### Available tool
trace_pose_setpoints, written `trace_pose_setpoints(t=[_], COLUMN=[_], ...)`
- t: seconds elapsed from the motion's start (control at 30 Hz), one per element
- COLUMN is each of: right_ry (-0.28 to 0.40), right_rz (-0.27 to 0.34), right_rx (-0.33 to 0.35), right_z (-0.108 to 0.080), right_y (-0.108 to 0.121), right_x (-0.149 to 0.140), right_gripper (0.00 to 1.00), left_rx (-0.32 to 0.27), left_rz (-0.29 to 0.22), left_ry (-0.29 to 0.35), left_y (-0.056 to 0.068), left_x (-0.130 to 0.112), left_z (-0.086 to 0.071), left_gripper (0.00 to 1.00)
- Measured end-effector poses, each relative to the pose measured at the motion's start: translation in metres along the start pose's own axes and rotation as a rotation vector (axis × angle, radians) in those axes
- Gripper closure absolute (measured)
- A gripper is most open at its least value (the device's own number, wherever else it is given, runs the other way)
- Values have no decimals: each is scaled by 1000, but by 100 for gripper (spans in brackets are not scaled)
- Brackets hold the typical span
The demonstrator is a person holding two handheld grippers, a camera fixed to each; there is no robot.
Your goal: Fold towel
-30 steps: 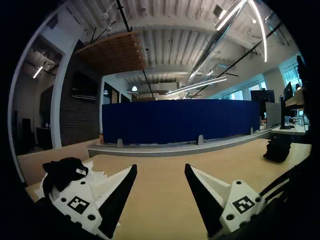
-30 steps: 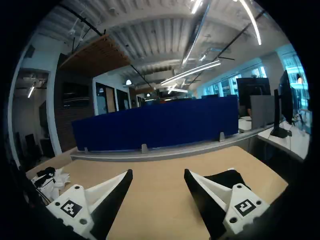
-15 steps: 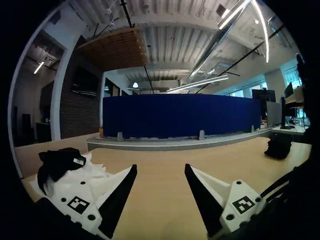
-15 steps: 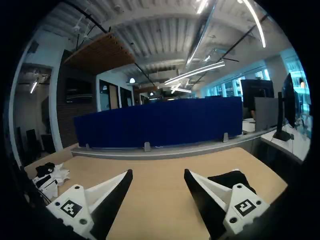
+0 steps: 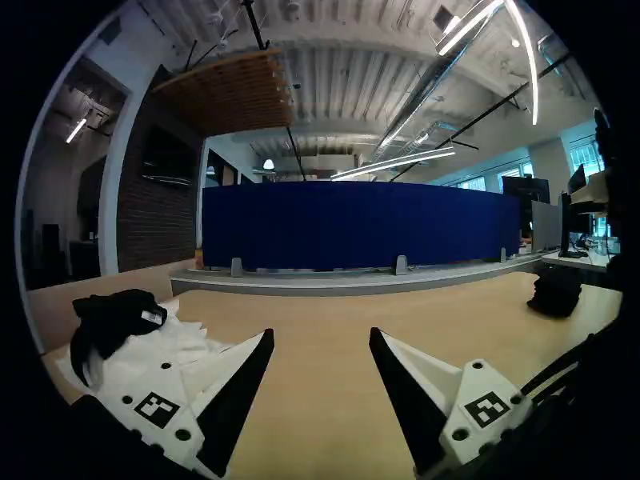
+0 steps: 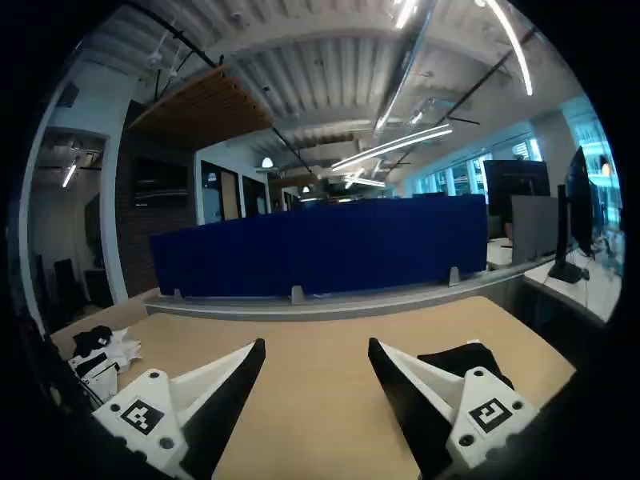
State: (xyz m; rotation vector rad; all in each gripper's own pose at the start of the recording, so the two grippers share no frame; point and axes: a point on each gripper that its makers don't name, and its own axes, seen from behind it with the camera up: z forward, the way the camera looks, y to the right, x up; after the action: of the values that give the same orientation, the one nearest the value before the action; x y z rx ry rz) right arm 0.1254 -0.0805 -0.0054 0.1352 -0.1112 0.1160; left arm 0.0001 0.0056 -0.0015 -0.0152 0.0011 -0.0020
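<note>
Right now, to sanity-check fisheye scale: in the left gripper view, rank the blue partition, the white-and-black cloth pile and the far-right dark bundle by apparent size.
1. blue partition
2. white-and-black cloth pile
3. dark bundle, though it lies farther off, so true size is unsure.

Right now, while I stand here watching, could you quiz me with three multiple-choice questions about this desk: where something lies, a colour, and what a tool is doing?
1. Where does the cloth pile lie on the table?
A) at the left end
B) in the middle
C) at the right end

2. What colour is the partition behind the table?
A) red
B) blue
C) green

3. What state is the right tool in?
A) shut on a cloth
B) shut, empty
C) open, empty

Answers:
1 A: the pile sits left of the left tool.
2 B: the long panel is deep blue in both views.
3 C: its fingers stand apart, with bare table between them.
</note>
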Motion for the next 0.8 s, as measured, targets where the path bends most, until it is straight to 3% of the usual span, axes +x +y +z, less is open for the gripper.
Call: trace_pose_setpoints(t=[0.37,0.57,0.8], right_ry=[39,97,131], right_rz=[-16,-14,-33], right_rx=[-17,-48,-97], right_z=[-14,-24,-26], right_y=[22,41,68], right_x=[19,35,29], right_gripper=[0,0,1], left_rx=[0,0,0], left_rz=[1,2,1], left_ry=[-1,-1,-1], left_y=[0,0,0], left_x=[1,1,1], left_z=[-1,-1,-1], left_gripper=[12,12,12])
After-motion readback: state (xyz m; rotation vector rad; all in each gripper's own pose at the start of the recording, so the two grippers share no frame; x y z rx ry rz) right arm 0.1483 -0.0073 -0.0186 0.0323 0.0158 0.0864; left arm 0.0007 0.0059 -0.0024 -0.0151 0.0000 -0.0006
